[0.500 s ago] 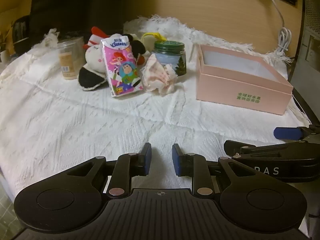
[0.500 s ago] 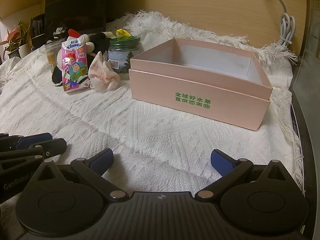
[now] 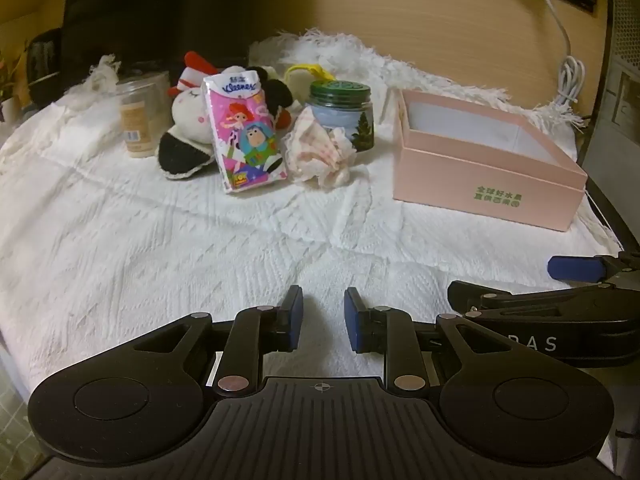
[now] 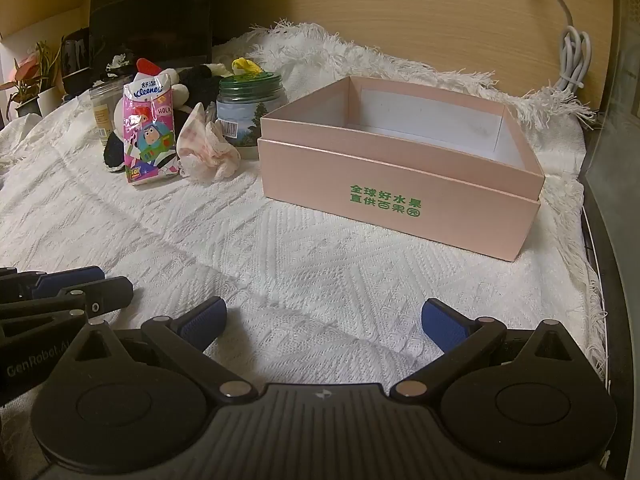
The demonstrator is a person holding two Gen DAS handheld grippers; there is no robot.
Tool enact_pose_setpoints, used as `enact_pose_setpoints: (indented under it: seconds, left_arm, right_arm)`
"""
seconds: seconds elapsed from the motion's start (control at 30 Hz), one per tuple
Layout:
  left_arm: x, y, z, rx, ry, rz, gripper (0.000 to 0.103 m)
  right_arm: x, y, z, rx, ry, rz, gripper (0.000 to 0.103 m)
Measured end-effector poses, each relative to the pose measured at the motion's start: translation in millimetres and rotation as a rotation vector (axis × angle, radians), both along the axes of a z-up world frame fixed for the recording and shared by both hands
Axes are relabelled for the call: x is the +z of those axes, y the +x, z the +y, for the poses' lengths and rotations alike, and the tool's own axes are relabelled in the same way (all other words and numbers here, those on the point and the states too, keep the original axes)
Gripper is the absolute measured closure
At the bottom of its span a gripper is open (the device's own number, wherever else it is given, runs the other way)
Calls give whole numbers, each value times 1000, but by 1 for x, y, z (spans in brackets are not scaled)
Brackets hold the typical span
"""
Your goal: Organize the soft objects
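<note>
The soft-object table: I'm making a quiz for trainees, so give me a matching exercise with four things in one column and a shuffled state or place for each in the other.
Things:
1. pink box
2. tissue pack
3. green-lidded jar
4. crumpled cloth

States or places:
A. stands leaning against the plush toy
B. lies in front of the jar
C. open, nothing visible inside
D. upright, behind the cloth

Pairs: 1-C, 2-A, 3-D, 4-B

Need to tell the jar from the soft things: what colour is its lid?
Dark green lid, clearest in the left wrist view.
</note>
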State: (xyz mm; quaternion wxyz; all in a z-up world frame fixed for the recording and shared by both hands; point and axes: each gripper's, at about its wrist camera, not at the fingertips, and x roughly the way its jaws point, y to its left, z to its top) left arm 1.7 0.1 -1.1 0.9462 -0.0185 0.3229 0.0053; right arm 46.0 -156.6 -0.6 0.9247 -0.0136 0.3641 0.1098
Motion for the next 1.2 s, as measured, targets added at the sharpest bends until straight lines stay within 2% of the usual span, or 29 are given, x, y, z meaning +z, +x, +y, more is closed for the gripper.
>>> enact_pose_setpoints:
  seconds: [1.2]
  left_arm:
    - [-1,-1,1,7,-13,4,77]
  right_arm:
    - [0,0,0,0,0,0,0]
